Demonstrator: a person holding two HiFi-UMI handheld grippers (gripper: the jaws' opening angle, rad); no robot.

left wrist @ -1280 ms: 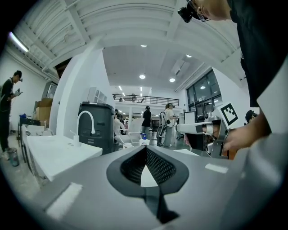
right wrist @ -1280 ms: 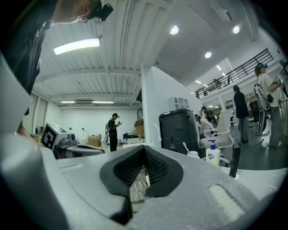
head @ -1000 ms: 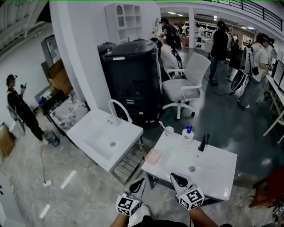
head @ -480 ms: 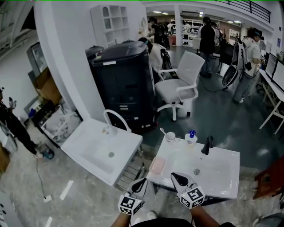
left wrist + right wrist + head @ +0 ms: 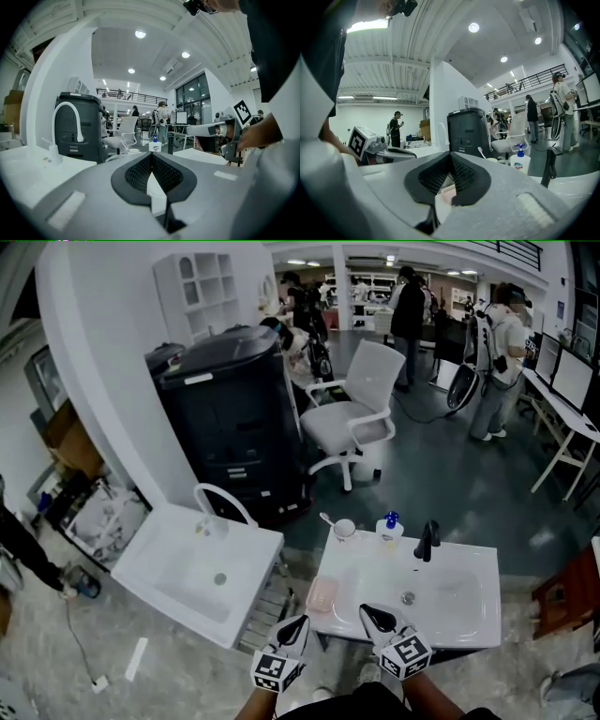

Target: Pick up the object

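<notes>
A white basin (image 5: 469,607) stands just ahead of me, with a black tap (image 5: 427,540) at its back. A pink soap dish (image 5: 322,594) lies on its left rim. A cup with a toothbrush (image 5: 344,529) and a pump bottle (image 5: 389,529) stand at the back edge. My left gripper (image 5: 298,622) hovers before the basin's front left corner, shut and holding nothing (image 5: 152,154). My right gripper (image 5: 368,612) is over the front rim, also shut and holding nothing (image 5: 451,153). The pink dish (image 5: 449,191) shows low behind the right jaws.
A second white basin (image 5: 178,568) with a curved white tap (image 5: 220,502) stands to the left. Behind are a black cabinet (image 5: 225,418) and a white office chair (image 5: 352,418). A red-brown stool (image 5: 572,596) is at the right. People stand in the background.
The head view has swung, so the room and the left basin slide leftward and the person at far left leaves view. Both grippers keep their place, shut.
</notes>
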